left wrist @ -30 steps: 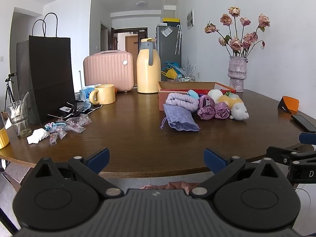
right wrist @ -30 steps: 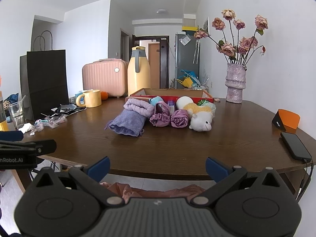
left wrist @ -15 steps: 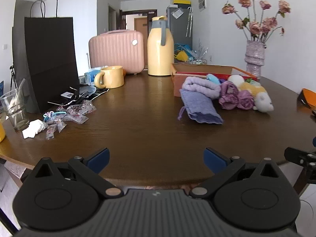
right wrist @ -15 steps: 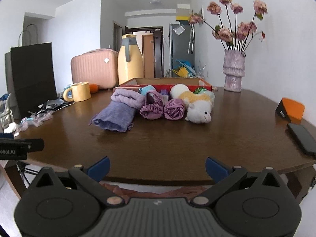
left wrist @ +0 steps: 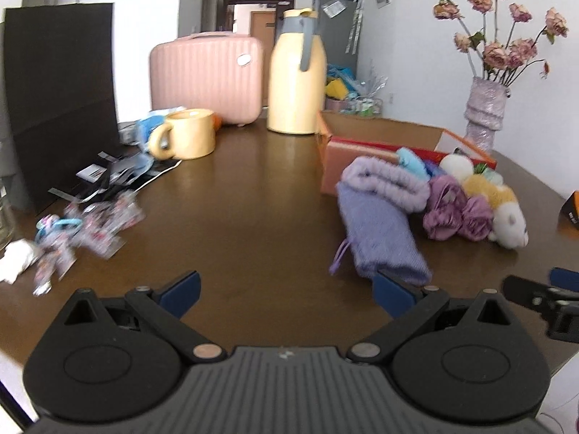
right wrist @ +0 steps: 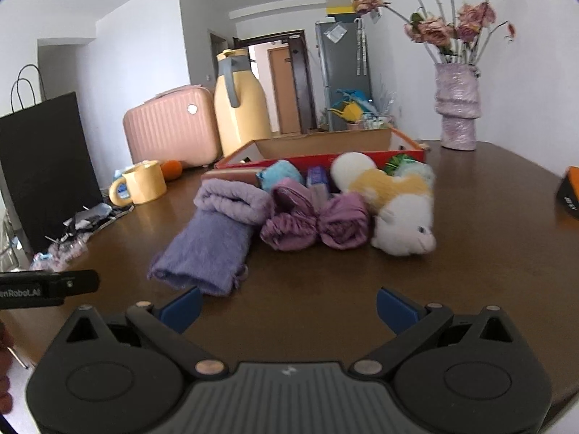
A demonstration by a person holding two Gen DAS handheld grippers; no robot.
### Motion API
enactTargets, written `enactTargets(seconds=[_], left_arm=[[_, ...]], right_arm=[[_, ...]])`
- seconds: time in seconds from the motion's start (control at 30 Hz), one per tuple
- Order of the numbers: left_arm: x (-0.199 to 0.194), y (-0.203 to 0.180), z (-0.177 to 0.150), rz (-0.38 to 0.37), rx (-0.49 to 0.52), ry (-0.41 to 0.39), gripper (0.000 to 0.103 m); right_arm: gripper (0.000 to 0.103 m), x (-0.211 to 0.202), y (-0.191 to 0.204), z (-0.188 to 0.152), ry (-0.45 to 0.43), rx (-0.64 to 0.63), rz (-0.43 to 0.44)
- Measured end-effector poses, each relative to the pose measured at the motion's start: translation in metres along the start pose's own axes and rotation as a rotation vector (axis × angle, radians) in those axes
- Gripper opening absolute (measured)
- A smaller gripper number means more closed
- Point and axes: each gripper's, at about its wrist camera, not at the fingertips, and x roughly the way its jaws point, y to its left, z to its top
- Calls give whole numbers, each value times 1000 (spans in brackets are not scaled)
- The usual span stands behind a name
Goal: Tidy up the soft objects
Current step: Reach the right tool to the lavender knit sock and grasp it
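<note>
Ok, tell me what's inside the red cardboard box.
The red cardboard box shows only bare brown inner walls; its floor is hidden behind the front wall and the piled soft toys.

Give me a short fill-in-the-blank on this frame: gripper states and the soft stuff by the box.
1. Both the left gripper and the right gripper are ____, holding nothing.
2. The pile of soft objects lies in front of a red-rimmed cardboard ____.
3. The plush toy with the white head lies to the ____ of the purple scrunchies in the right wrist view.
4. The folded purple towel rests on the wooden ____.

Missing words: open; box; right; table
</note>
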Motion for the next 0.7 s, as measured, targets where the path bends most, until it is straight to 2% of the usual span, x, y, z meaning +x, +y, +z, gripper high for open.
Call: enactTargets(seconds=[0.13, 0.23, 0.4, 0.47, 0.5, 0.53, 0.57, 0.6, 0.63, 0.7], left_arm=[[18, -8, 17, -53, 9, -6, 101], [35, -12, 30, -84, 4, 3, 92], [63, -13, 58, -66, 11, -3, 88], [71, -8, 66, -49, -5, -2, 88], [74, -6, 68, -41, -14, 0, 88], [76, -3, 69, -31, -22, 4, 88], [78, 0, 69, -25, -27, 9, 88], [79, 2, 68, -21, -29, 13, 88], [79, 4, 66, -21, -29, 16, 88], [78, 4, 62, -28, -13, 11, 89]], right_arm=[[97, 23, 8, 13, 6, 8, 66], [90, 45, 19, 20, 20, -2, 99], [89, 86, 41, 29, 60, -4, 159], [85, 103, 55, 29, 78, -41, 157], [69, 109, 62, 27, 89, -84, 146], [42, 113, 71, 24, 104, -150, 141], [33, 116, 80, 21, 121, -221, 143], [31, 115, 85, 16, 115, -267, 144], [23, 112, 87, 14, 110, -295, 147], [22, 100, 86, 10, 121, -345, 187]])
